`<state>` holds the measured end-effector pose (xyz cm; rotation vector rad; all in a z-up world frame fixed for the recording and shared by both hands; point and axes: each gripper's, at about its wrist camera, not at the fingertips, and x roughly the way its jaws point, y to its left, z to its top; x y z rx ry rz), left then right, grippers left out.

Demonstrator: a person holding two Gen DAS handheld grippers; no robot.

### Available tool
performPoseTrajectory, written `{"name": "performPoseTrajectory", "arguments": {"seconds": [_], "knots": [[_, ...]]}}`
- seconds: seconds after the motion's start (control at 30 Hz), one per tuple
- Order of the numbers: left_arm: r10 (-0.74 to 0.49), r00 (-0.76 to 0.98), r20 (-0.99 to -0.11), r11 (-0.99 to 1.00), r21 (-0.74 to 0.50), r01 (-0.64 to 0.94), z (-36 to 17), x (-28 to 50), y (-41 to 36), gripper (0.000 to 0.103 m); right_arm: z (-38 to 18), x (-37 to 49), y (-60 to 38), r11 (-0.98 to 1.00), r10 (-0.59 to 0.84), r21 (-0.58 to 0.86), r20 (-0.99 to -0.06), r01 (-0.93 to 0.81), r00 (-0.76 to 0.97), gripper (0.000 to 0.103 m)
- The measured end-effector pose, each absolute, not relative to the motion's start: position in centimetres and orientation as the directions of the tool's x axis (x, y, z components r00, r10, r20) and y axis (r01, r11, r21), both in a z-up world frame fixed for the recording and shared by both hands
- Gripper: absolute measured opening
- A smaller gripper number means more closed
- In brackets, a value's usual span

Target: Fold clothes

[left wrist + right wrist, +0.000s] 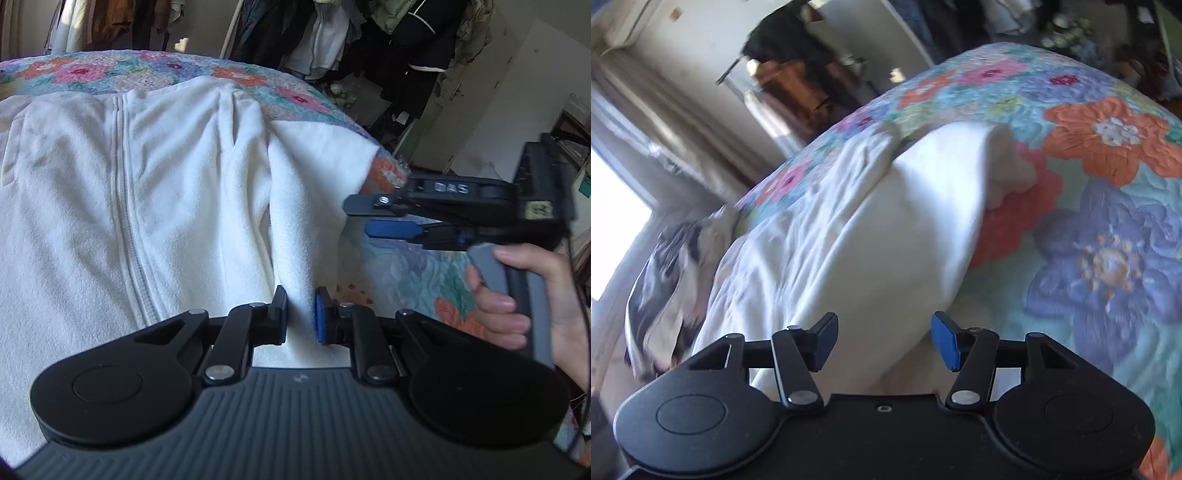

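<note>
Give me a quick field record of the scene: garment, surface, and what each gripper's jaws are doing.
garment: white fleece zip jacket, spread front-up
surface: floral quilt on a bed
left gripper: jaws shut on a fold of the jacket's sleeve
right gripper: jaws open, holding nothing, beside the sleeve
background: hanging clothes

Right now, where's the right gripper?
In the left wrist view the right gripper hovers open at the right, over the quilt, just off the white jacket sleeve edge that the left gripper pinches.
</note>
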<state>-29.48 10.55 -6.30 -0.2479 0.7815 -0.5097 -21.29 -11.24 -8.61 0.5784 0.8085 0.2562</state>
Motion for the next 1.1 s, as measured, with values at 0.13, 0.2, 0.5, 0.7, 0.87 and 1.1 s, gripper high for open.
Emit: {"name": "performPoseTrajectory", "arguments": {"seconds": [0.13, 0.2, 0.5, 0.7, 0.87, 1.1], "knots": [[-0.58, 0.579, -0.573, 0.814, -0.406, 0.415, -7.0, -29.3, 10.2, 0.014, -10.8, -17.0, -11.2, 0.819, 0.396, 0.568, -0.655, 0.075, 0.643, 0.069], [-0.564, 0.568, -0.6, 0.824, -0.365, 0.434, -7.5, -29.2, 9.7, 0.014, -11.6, -15.4, -10.7, 0.865, 0.342, 0.496, -0.684, 0.068, 0.644, 0.069], [-0.637, 0.552, -0.538, 0.771, -0.458, 0.443, -7.4, -29.0, 10.5, 0.014, -8.5, -16.8, -12.3, 0.919, 0.323, 0.38, -0.583, -0.101, 0.745, 0.005], [-0.671, 0.582, -0.46, 0.742, -0.412, 0.53, -5.9, -29.0, 9.4, 0.014, -9.4, -18.9, -14.2, 0.884, 0.341, 0.468, -0.645, 0.001, 0.684, 0.032], [-0.702, 0.557, -0.443, 0.711, -0.468, 0.524, -6.9, -28.7, 9.6, 0.014, -13.8, -19.6, -14.7, 0.714, 0.472, 0.689, -0.602, 0.121, 0.644, 0.069], [-0.717, 0.526, -0.457, 0.696, -0.453, 0.557, -7.6, -28.4, 9.4, 0.015, -19.0, -18.6, -14.5, 0.151, 0.715, 0.953, -0.29, 0.263, 0.637, 0.07]]}}
